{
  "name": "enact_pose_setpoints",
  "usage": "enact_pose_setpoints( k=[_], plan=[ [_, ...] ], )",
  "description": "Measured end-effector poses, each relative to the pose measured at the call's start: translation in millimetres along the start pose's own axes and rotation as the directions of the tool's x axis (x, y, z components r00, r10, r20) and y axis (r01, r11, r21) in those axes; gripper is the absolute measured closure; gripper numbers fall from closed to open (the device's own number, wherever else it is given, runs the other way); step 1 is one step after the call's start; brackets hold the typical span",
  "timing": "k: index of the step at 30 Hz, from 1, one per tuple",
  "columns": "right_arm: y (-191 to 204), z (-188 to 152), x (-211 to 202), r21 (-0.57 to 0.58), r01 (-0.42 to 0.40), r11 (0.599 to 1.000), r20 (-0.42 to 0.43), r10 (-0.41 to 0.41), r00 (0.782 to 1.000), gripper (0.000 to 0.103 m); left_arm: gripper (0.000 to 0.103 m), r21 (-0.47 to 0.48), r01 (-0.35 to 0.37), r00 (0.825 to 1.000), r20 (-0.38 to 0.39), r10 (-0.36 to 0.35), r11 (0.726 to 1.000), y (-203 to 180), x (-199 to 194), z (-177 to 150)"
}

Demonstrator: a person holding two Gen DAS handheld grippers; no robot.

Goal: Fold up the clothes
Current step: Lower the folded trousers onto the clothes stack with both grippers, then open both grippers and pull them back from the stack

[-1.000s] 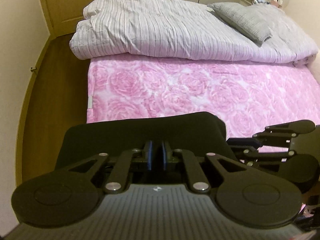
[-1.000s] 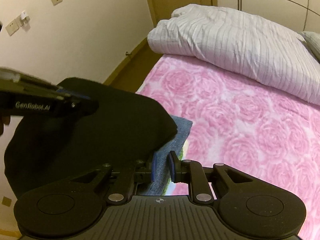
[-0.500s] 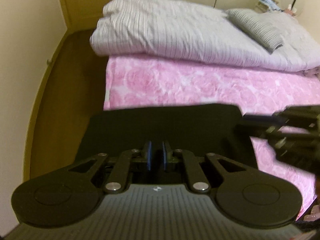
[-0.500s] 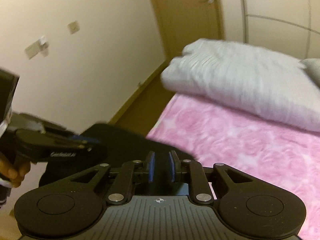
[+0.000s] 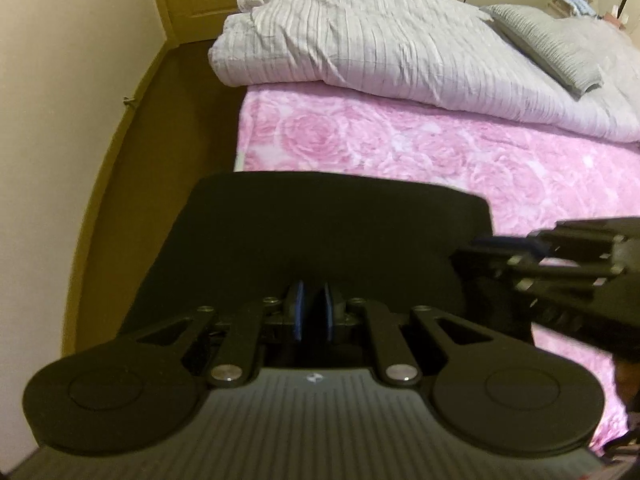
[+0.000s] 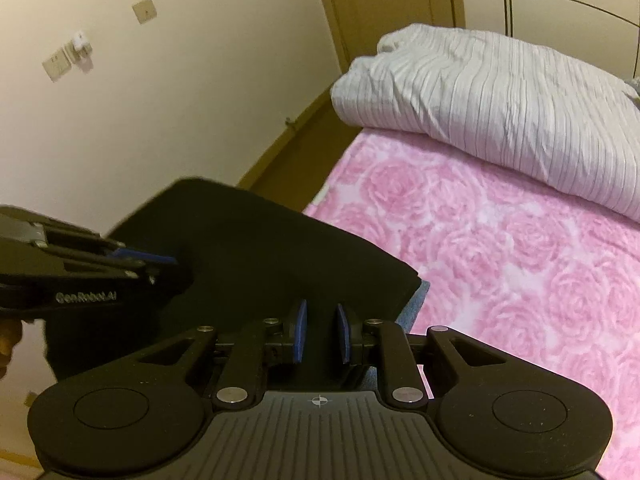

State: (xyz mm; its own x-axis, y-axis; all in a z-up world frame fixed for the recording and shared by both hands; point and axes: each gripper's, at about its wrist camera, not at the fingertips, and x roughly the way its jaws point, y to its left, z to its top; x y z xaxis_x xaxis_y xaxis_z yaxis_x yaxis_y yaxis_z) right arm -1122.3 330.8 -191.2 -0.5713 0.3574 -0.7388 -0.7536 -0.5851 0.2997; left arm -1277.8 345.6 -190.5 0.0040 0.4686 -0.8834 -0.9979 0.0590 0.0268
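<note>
A black garment (image 5: pixel 340 236) hangs spread between both grippers above the near left corner of the bed, its top edge pulled straight. My left gripper (image 5: pixel 313 312) is shut on the garment's near edge, with dark cloth between the blue pads. My right gripper (image 6: pixel 320 332) is shut on the same garment (image 6: pixel 260 256). In the left wrist view the right gripper (image 5: pixel 496 240) holds the garment's right corner. In the right wrist view the left gripper (image 6: pixel 160 260) grips the left side. A blue denim piece (image 6: pixel 416 300) peeks out under the black cloth.
The bed has a pink rose-patterned blanket (image 5: pixel 400 148). A folded grey striped duvet (image 5: pixel 380 40) and a grey pillow (image 5: pixel 552 52) lie at the far end. Brown floor (image 5: pixel 172 120), a cream wall and a wooden door (image 6: pixel 380 0) are on the left.
The garment's top edge went from rounded and slack to straight and taut. Both grippers rose and the right gripper moved out toward the garment's right corner. Less of the denim piece shows.
</note>
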Motion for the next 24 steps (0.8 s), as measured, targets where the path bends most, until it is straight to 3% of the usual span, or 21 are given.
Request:
enact_pose_setpoints(
  k=[7, 15, 19, 21, 22, 23, 24],
  plan=[
    [8, -9, -43, -0.008, -0.018, 1.0, 0.052, 0.019, 0.998, 0.084, 0.093, -0.026, -0.074, 0.997, -0.009, 0.074, 0.997, -5, -26, -24],
    [22, -43, -23, -0.123, -0.057, 0.991, -0.047, 0.051, 0.998, 0.084, 0.093, -0.086, -0.142, 0.99, -0.019, 0.141, 0.986, -13, -28, -55],
    [22, -42, -42, -0.118, -0.089, 0.989, -0.049, 0.084, 0.995, 0.084, 0.092, -0.163, -0.159, 0.986, 0.028, 0.166, 0.974, -24, -58, -68],
    [19, -44, -58, -0.094, -0.106, 0.99, -0.041, 0.102, 0.994, 0.07, 0.086, -0.235, -0.142, 0.985, 0.066, 0.162, 0.961, -29, -79, -80],
    [16, -47, -67, -0.083, -0.112, 0.99, -0.032, 0.11, 0.993, 0.051, 0.085, -0.278, -0.127, 0.983, 0.09, 0.158, 0.952, -32, -90, -88],
    [13, -50, -77, -0.075, -0.121, 0.99, -0.02, 0.12, 0.993, 0.039, 0.081, -0.323, -0.11, 0.981, 0.115, 0.154, 0.94, -36, -101, -96],
    [10, -53, -87, -0.066, -0.13, 0.989, -0.008, 0.13, 0.991, 0.037, 0.076, -0.359, -0.098, 0.98, 0.129, 0.153, 0.928, -42, -110, -104]
  ],
)
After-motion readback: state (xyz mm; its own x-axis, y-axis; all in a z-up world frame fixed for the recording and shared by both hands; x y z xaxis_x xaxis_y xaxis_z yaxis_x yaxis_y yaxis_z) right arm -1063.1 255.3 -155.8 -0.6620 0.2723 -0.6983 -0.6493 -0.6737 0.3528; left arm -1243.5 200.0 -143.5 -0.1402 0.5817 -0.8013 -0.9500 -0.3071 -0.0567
